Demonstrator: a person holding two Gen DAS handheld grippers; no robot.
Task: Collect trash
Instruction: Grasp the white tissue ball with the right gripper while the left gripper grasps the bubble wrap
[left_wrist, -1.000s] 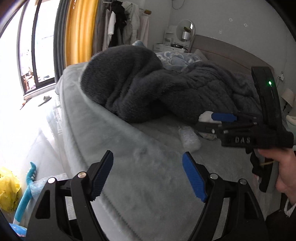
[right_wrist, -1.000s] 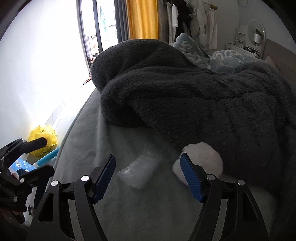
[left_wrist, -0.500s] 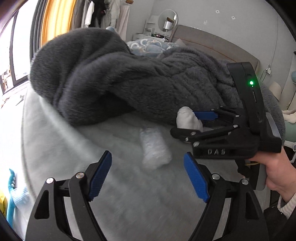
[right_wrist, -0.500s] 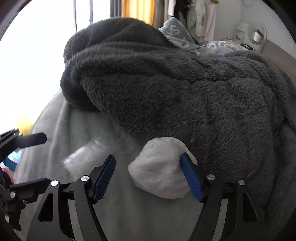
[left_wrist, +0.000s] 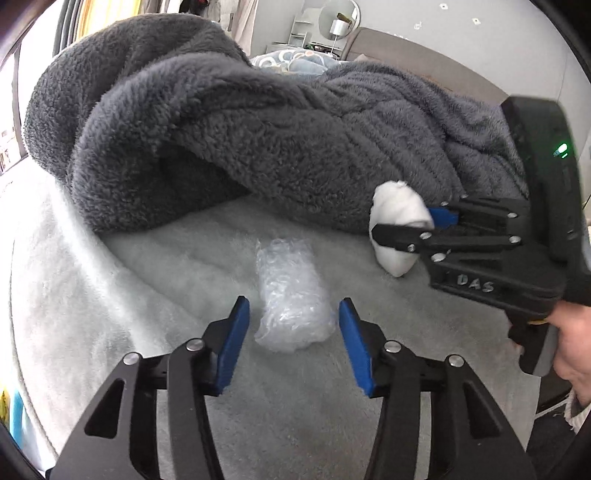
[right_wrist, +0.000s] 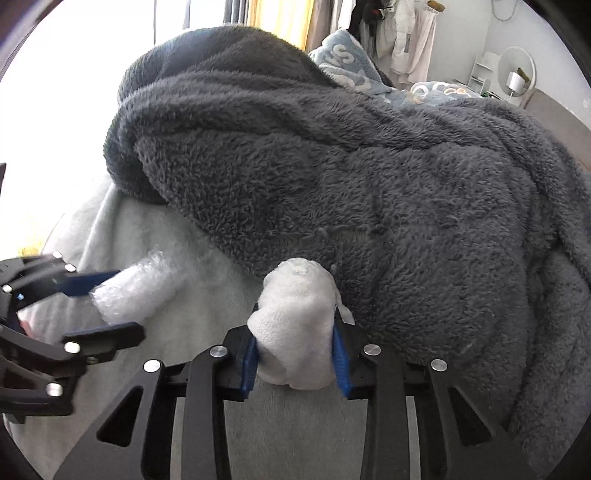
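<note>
A crumpled white tissue wad (right_wrist: 295, 325), soft and lumpy, is pinched between the blue pads of the right gripper (right_wrist: 295, 354), whose jaws are closing on it, just beside the dark grey fleece blanket (right_wrist: 332, 177). A clear bubble-wrap roll (left_wrist: 291, 295) lies on the pale bedcover (left_wrist: 155, 258) between the closing, not yet touching jaws of the left gripper (left_wrist: 291, 332).

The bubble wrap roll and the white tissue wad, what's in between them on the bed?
Nothing: only bare pale bed cover lies between the bubble wrap roll and the white tissue wad, clearest in the left wrist view.
</note>
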